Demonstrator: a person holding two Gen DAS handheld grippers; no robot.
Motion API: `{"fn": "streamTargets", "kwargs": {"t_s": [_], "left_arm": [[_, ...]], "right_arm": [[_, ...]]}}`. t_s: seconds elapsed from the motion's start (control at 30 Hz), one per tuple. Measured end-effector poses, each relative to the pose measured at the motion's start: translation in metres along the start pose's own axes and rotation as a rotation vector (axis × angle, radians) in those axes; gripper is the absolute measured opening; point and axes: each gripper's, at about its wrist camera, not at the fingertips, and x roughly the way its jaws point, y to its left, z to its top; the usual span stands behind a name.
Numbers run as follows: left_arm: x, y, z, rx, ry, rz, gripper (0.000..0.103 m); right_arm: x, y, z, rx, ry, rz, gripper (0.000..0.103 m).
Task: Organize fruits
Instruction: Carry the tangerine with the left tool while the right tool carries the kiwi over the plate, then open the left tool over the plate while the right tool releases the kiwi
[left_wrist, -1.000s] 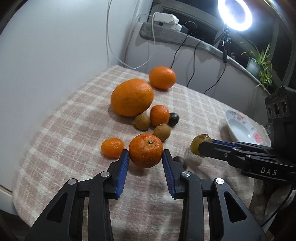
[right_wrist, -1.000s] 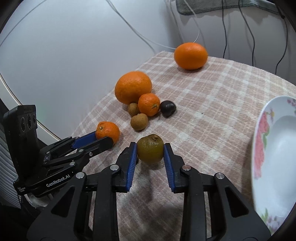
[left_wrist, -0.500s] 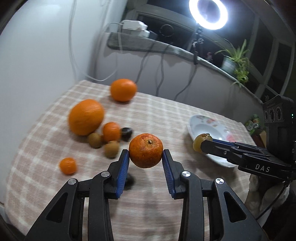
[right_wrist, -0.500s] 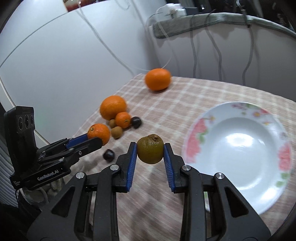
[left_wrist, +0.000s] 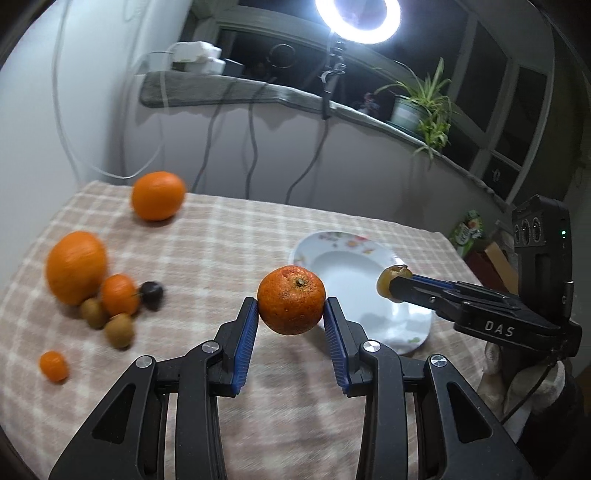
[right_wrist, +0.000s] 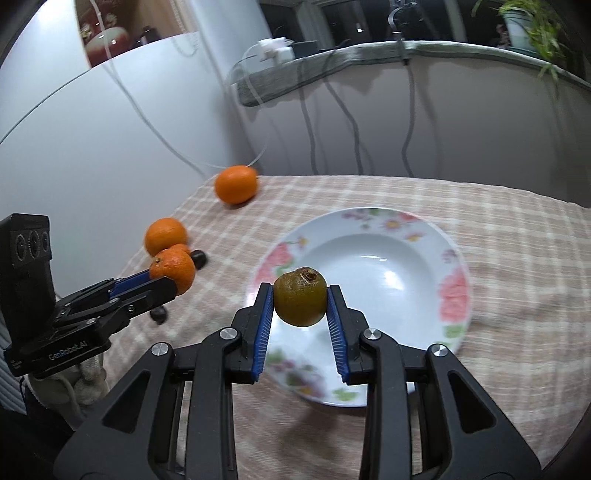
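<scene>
My left gripper (left_wrist: 291, 317) is shut on an orange mandarin (left_wrist: 291, 300) and holds it above the checked cloth, just left of the floral white plate (left_wrist: 332, 240). My right gripper (right_wrist: 300, 308) is shut on a small olive-green fruit (right_wrist: 300, 297) and holds it over the near left rim of the plate (right_wrist: 454, 291). The plate holds nothing. Each gripper shows in the other's view, the left one (right_wrist: 162, 280) with the mandarin (right_wrist: 173, 271) and the right one (left_wrist: 391, 286) with the green fruit (left_wrist: 388, 280).
On the cloth at left lie a large orange (left_wrist: 75, 266), a far orange (left_wrist: 158, 195), a mandarin (left_wrist: 119, 294), two brown fruits (left_wrist: 119, 329), a dark fruit (left_wrist: 151, 290) and a tiny orange (left_wrist: 54, 365). Wall and cables stand behind.
Both grippers have swung right and up with their fruits, away from the fruit pile. The plate now lies under and beside the held fruits.
</scene>
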Motion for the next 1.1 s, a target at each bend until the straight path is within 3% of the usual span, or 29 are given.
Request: {"fn": "streamTargets", "kwargs": {"t_s": [0.37, 0.67, 1.1], "left_arm": [[0.048, -0.038, 0.006, 0.071, 0.072, -0.067, 0.035], [0.067, -0.048, 0.003, 0.107, 0.124, -0.055, 0.035], [0.069, -0.049, 0.002, 0.124, 0.138, -0.032, 0.036]], "right_arm": [[0.005, -0.038, -0.003, -0.003, 0.015, -0.146, 0.03], [0.012, -0.044, -0.001, -0.02, 0.029, -0.167, 0.03], [0.019, -0.042, 0.0, -0.03, 0.041, -0.189, 0.031]]}}
